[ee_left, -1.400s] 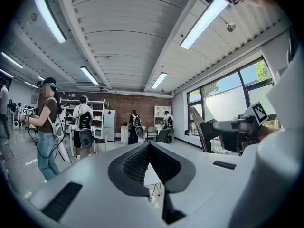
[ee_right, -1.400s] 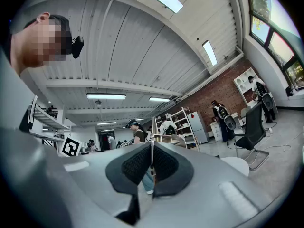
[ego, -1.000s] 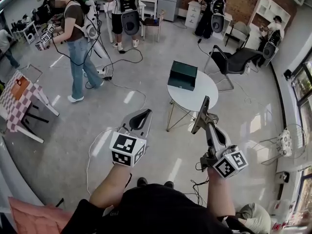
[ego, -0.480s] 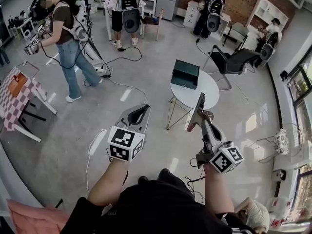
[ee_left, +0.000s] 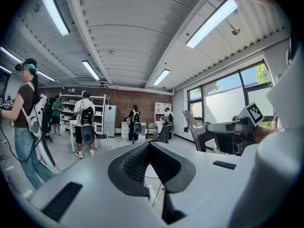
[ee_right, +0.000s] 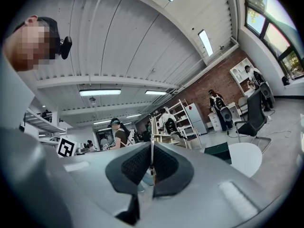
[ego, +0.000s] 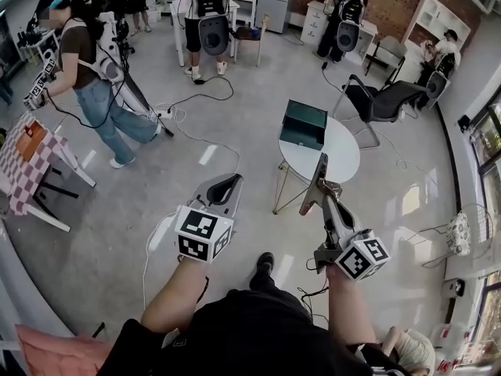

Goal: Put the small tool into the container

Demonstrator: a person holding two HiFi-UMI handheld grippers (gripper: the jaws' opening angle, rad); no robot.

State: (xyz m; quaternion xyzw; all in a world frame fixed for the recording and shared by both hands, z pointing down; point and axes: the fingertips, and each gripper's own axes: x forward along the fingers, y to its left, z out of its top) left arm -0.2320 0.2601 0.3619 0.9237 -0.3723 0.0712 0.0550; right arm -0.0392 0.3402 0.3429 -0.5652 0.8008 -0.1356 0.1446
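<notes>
A dark green box-like container (ego: 304,124) stands on the far edge of a round white table (ego: 338,161) ahead of me; both also show in the right gripper view, the container (ee_right: 217,151) beside the table (ee_right: 245,158). I see no small tool in any view. My left gripper (ego: 228,183) is held in the air over the floor, left of the table, jaws shut and empty (ee_left: 149,144). My right gripper (ego: 322,164) points up at the table's near edge, jaws shut with nothing between them (ee_right: 152,147).
A black office chair (ego: 382,99) stands behind the table. To the left a person (ego: 88,75) with grippers walks by a checked table (ego: 25,161), and cables (ego: 197,99) trail on the floor. More people stand at the shelves at the back.
Both grippers keep their pose and stay shut. The view has shifted a little toward the table, and my shoe now shows below. The person at left has stepped further left.
</notes>
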